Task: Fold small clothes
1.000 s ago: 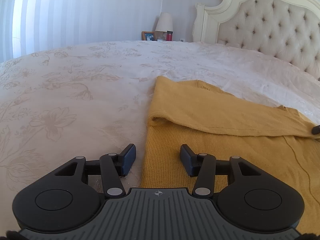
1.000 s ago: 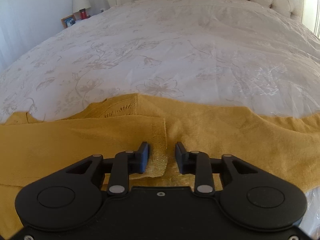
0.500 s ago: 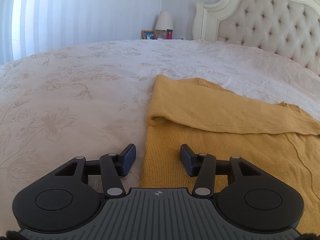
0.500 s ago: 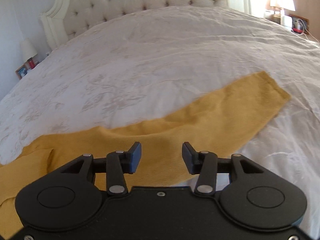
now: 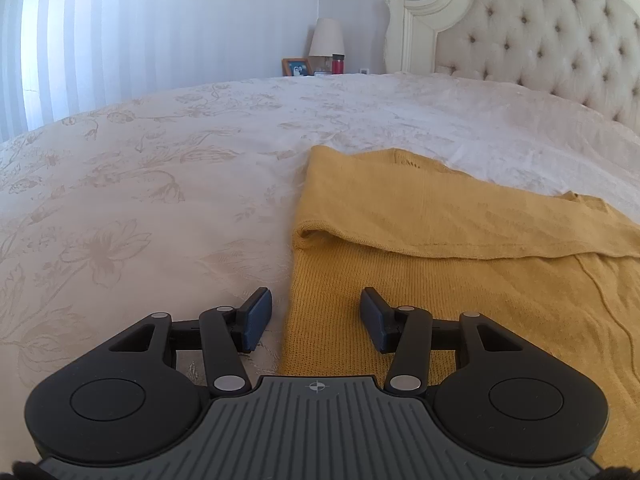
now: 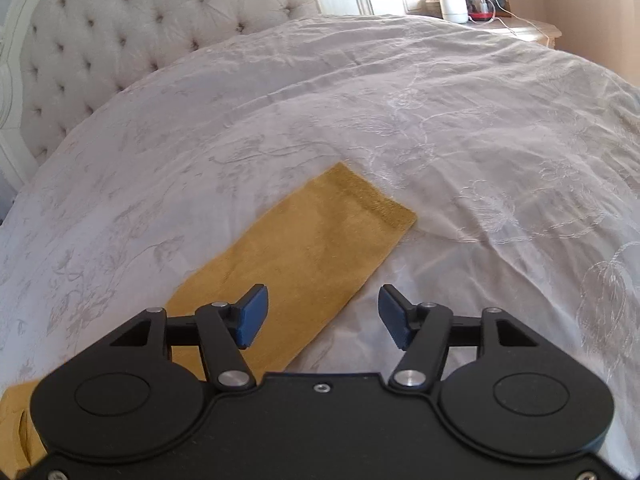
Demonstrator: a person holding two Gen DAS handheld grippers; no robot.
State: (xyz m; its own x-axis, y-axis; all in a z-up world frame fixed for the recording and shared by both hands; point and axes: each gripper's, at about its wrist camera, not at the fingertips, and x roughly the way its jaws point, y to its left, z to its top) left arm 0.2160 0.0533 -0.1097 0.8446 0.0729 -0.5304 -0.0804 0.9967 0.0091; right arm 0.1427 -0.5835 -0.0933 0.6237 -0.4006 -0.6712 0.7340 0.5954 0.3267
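A mustard-yellow knit sweater (image 5: 460, 264) lies flat on the white bedspread (image 5: 160, 184), with one sleeve folded across its body. My left gripper (image 5: 316, 316) is open and empty, low over the sweater's left edge. In the right wrist view the other sleeve (image 6: 320, 248) stretches out over the bedspread (image 6: 480, 140), its cuff pointing away. My right gripper (image 6: 320, 320) is open and empty, above the near part of that sleeve, straddling its right edge.
A tufted cream headboard (image 5: 540, 48) stands at the bed's far end. A nightstand with a lamp (image 5: 326, 38), a photo frame and a red cup is behind the bed. Another nightstand (image 6: 516, 30) with a lamp and cables shows in the right wrist view.
My right gripper has let go of the folded sleeve's cuff, opened wider, and swung right to the outstretched sleeve. My left gripper has stayed in place, open.
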